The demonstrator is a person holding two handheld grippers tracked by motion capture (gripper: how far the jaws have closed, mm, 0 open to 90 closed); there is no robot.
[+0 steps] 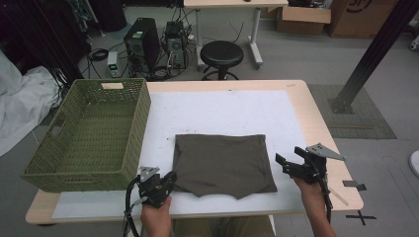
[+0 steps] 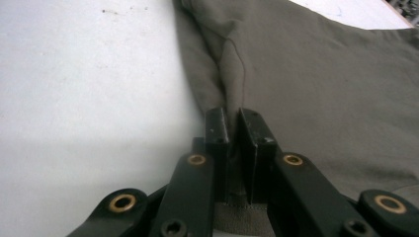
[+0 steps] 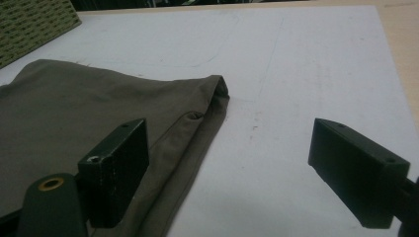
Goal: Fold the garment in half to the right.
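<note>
Our left claw point(image 2: 233, 129) is clamped on the folded cloth point(image 2: 316, 84) edge to lift it; right claw point(image 3: 230, 170) waits apart beside it.

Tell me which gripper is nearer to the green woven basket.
Left. The left gripper sits by the green woven basket's near right corner, pinching the folded olive-brown cloth's edge. The right gripper stands open beyond the cloth's far side.
</note>
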